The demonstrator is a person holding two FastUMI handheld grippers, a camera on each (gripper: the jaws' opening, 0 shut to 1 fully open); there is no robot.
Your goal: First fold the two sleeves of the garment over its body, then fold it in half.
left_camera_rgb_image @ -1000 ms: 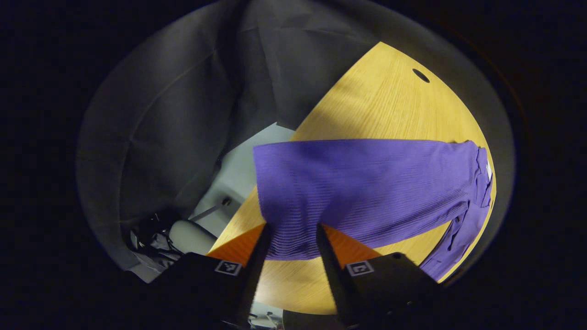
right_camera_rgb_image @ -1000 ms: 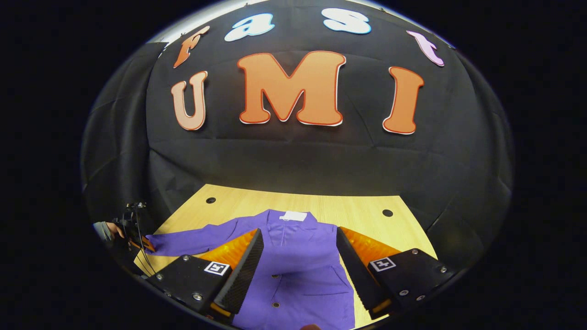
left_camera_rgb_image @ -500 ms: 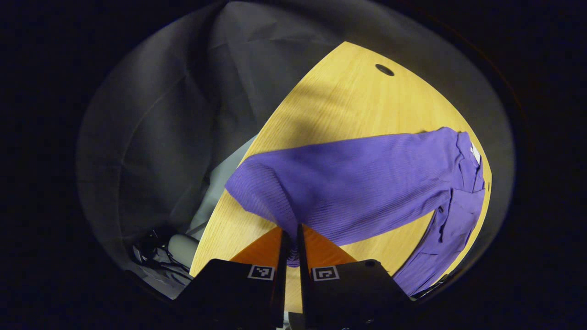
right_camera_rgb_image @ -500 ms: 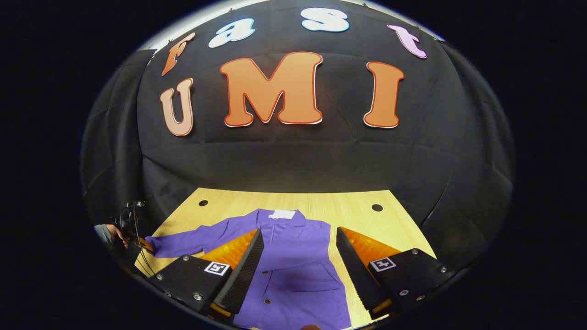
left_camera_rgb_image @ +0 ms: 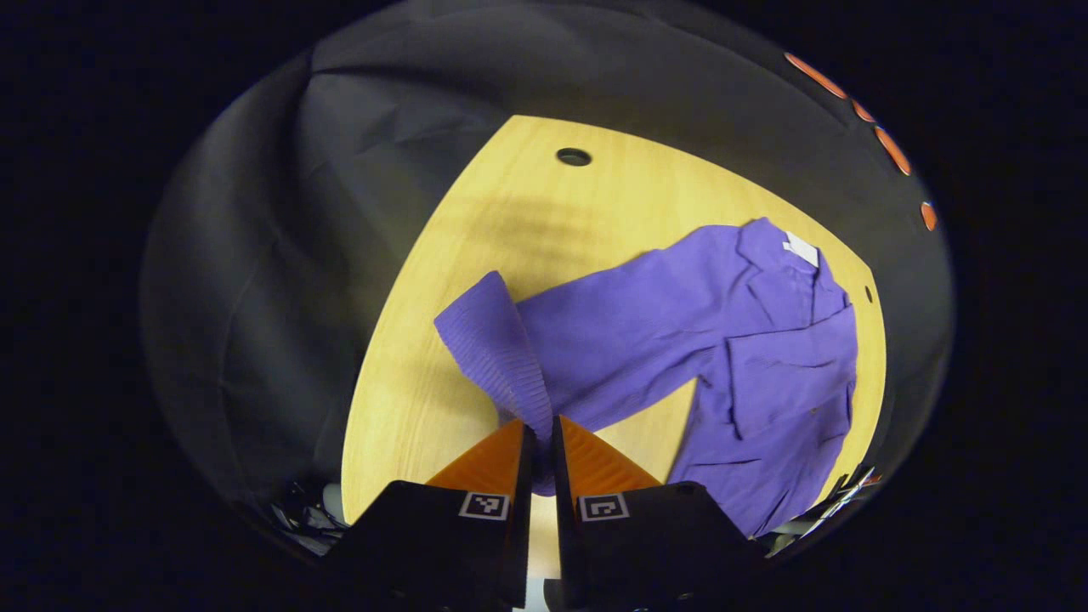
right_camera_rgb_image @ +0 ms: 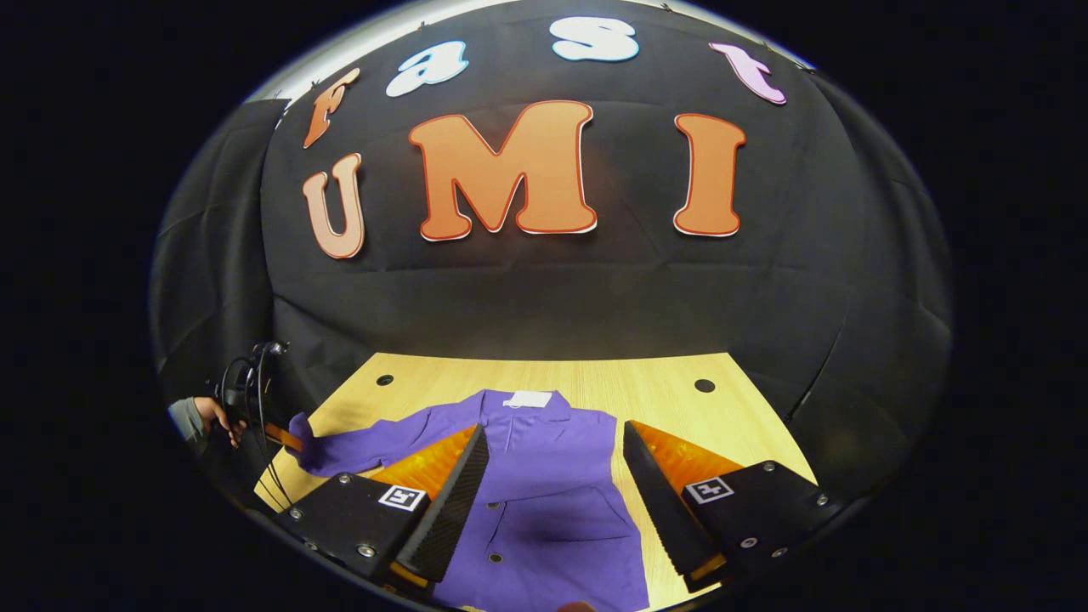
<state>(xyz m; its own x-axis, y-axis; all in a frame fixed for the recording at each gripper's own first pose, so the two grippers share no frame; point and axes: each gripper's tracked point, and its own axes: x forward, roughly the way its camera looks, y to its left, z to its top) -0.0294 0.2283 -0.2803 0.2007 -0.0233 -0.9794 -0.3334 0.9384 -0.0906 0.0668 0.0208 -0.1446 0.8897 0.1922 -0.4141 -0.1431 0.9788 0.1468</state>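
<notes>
left gripper (left_camera_rgb_image: 537,442) fingers clenched on the sleeve (left_camera_rgb_image: 501,357) cuff at lower centre, lifted off the surface (left_camera_rgb_image: 408,374); right gripper (right_camera_rgb_image: 552,501) fingers spread wide above the shirt (right_camera_rgb_image: 552,476), grasping nothing. thin pinch, so could slip out mid-fold, or drag the unpinned shirt sideways and bunch it.

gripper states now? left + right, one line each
Left gripper: closed on the cuff of the purple sleeve, lifting it off the table.
Right gripper: open, holding nothing, above the garment body.
</notes>
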